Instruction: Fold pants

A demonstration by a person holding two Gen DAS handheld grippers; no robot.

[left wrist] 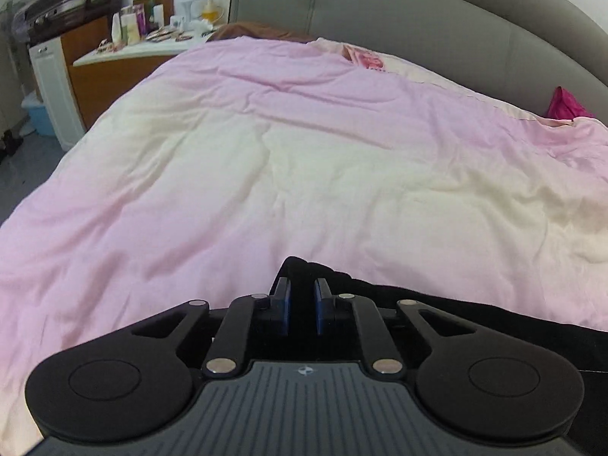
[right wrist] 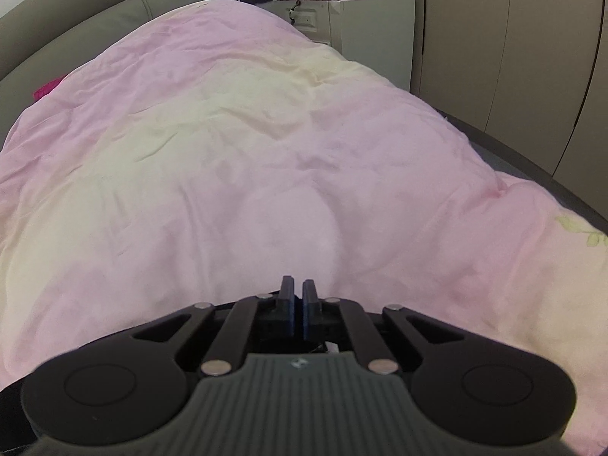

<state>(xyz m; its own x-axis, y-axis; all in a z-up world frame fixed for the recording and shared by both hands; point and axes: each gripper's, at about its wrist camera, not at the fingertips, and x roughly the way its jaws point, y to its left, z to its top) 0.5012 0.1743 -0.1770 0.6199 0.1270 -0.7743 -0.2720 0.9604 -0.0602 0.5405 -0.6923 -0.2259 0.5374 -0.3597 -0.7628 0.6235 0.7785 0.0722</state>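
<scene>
The black pants [left wrist: 494, 319] lie on the pink and cream duvet [left wrist: 304, 152] at the near edge of the bed, running off to the right in the left wrist view. A bunched fold of them rises between the blue pads of my left gripper [left wrist: 302, 285], which is shut on it. In the right wrist view my right gripper [right wrist: 298, 285] points down at the duvet [right wrist: 285, 152] with its fingers pressed together; no cloth shows between the tips. A strip of dark cloth [right wrist: 11, 391] shows at the lower left edge, mostly hidden under the gripper body.
A grey padded headboard [left wrist: 418, 19] curves behind the bed. A crowded bedside counter [left wrist: 152, 38] and a blue bin [left wrist: 38, 117] stand to the left. A magenta cloth [left wrist: 568, 104] lies by the headboard. A white cabinet [right wrist: 372, 38] and wardrobe doors [right wrist: 532, 57] stand past the bed's far side.
</scene>
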